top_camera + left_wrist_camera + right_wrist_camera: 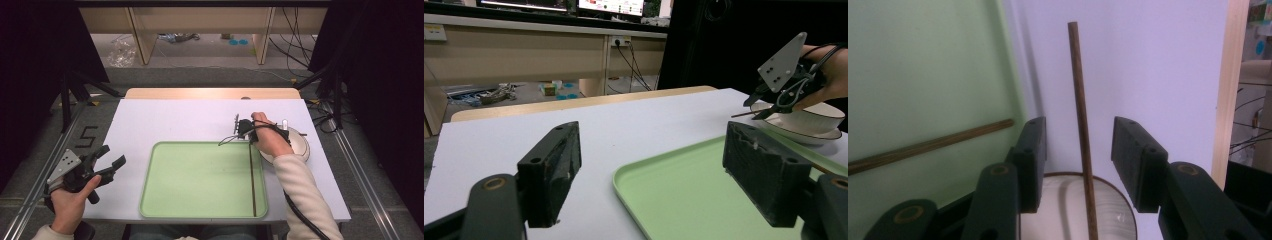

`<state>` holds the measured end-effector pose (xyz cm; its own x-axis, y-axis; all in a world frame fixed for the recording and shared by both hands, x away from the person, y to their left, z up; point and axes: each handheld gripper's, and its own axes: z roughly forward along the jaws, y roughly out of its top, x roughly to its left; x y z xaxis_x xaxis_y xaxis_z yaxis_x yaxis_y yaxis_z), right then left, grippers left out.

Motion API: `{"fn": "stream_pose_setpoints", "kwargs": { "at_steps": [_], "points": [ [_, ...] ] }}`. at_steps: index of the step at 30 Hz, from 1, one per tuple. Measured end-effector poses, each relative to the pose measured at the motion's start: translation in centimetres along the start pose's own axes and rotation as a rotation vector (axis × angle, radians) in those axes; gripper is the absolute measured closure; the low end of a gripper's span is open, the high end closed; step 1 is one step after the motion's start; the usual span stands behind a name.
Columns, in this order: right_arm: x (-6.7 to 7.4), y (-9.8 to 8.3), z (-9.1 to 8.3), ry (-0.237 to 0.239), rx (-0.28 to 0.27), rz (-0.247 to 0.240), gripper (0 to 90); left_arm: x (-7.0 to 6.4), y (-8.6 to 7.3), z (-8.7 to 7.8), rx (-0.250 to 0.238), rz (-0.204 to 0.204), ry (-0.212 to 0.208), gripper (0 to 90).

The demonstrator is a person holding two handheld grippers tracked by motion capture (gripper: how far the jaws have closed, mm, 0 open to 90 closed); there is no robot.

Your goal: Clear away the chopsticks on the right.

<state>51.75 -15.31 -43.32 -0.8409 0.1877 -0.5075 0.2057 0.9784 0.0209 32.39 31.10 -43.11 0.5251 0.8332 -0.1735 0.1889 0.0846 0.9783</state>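
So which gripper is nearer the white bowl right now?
The right. The right gripper hovers just over the white bowl with open jaws astride a chopstick; the left gripper sits across the green tray.

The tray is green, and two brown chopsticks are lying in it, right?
Not quite. The high view shows one chopstick lying in the green tray. The other chopstick rests across the white bowl, between the open jaws of the right hand-held gripper.

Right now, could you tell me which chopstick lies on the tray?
The chopstick along the tray's right edge; the other chopstick rests across the bowl, between the right claw's open jaws.
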Motion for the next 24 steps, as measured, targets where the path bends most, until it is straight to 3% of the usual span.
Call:
{"fn": "stream_pose_setpoints", "kwargs": {
  "at_steps": [6,10,12,15,16,19,24],
  "points": [
    [-0.7,0.4,1.3,0.01,0.025,-0.067,65.4,0.0,0.0,0.0,0.0,0.002,-0.002,23.3],
    [-0.7,0.5,1.7,0.008,0.037,-0.066,69.4,0.0,0.0,0.0,0.0,0.003,-0.003,23.4],
    [-0.9,0.7,1.9,0.002,0.041,-0.101,73.4,0.0,0.0,0.0,0.001,0.003,-0.003,23.3],
    [-0.8,0.8,2.0,0.006,0.055,-0.095,75.4,0.0,0.0,0.0,0.001,0.004,-0.004,23.3],
    [-0.9,0.8,2.2,-0.001,0.056,-0.122,78.5,0.0,0.0,0.0,0.002,0.004,-0.003,23.4],
    [-0.6,0.8,2.3,0.004,0.078,-0.09,83.4,0.0,0.0,0.0,0.003,0.005,-0.002,23.4],
    [-0.6,0.8,2.3,-0.036,0.046,-0.115,87.4,0.0,0.0,0.0,0.002,0.004,-0.003,23.4]
  ]
}}
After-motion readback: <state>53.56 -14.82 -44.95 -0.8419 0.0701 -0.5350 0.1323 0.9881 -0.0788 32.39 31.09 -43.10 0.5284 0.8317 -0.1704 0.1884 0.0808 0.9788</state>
